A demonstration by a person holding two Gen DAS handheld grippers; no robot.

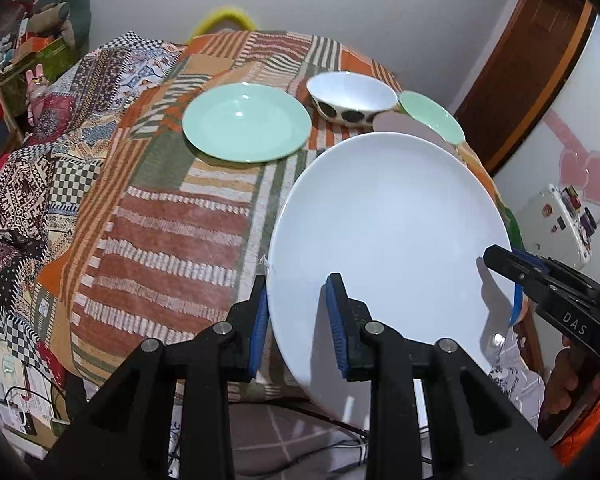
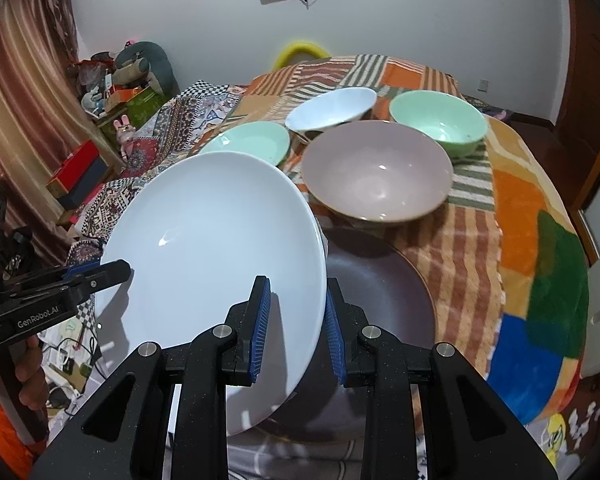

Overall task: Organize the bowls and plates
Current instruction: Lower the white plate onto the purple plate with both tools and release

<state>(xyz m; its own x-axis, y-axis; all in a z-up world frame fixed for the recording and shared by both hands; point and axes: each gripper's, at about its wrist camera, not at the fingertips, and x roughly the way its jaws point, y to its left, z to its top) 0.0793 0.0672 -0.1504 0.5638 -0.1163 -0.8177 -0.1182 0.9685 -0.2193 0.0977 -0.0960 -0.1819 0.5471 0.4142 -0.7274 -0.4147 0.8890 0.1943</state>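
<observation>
a: both claws are clamped on the white plate (image 1: 384, 232). your left claw (image 1: 298, 320) pinches its near left rim, your right claw (image 2: 296, 320) its near right rim, and the plate hangs tilted above the near edge of the surface (image 1: 172, 216), off the cloth.

b: how will it handle?

a: i judge it stiff, glazed and slick, likely ceramic, so fairly heavy and breakable. you hold it only by the thin rim, so it could slide out of the pads if you tip it further. keep both grips on opposite sides of the rim and keep it closer to level.

b: what's around it?

a: right under its right side lies a dark brown plate (image 2: 380, 288). past that sits a pink bowl (image 2: 376, 168), then a green bowl (image 2: 436, 120) at the far right and a white bowl with dark spots (image 1: 350, 98) beside it. a green plate (image 1: 246, 122) lies at the far left, well apart from the bowls.

b: what stands in the way?

a: the pink bowl's rim is near the white plate's far edge, so watch for a knock if you carry it forward. the brown plate is the nearest open landing place, in my judgement.
</observation>
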